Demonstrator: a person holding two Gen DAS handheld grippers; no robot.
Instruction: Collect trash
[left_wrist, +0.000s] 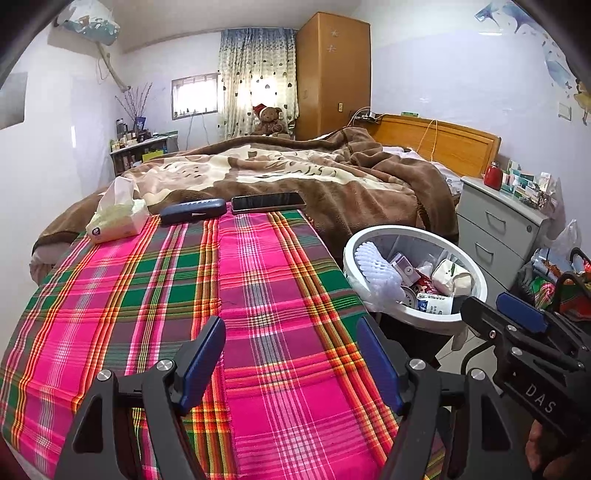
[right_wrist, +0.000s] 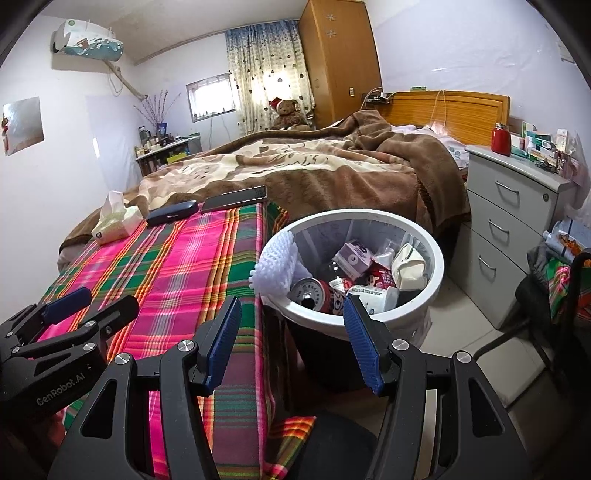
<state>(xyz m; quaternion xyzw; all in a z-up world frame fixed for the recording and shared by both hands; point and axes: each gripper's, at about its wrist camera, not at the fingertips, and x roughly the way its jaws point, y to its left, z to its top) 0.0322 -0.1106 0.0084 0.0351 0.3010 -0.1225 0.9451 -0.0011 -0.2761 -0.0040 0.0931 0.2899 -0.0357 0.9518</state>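
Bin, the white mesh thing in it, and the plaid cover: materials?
Bin: looks like smooth white plastic, rim slightly glossy. Mesh piece: likely soft foam netting, with an open lattice texture. Plaid cover: woven cloth, matte, with visible thread stripes.

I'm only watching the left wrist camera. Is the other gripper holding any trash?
Observer: No. The right gripper is open and empty, pointing at the bin.
Operator: What's that round silver thing in there?
Observer: It's the opened top of a red can, lying by the near rim.
Operator: I count two drawers on the grey cabinet. Right?
Observer: The cabinet has three; the lowest is hidden in your view.
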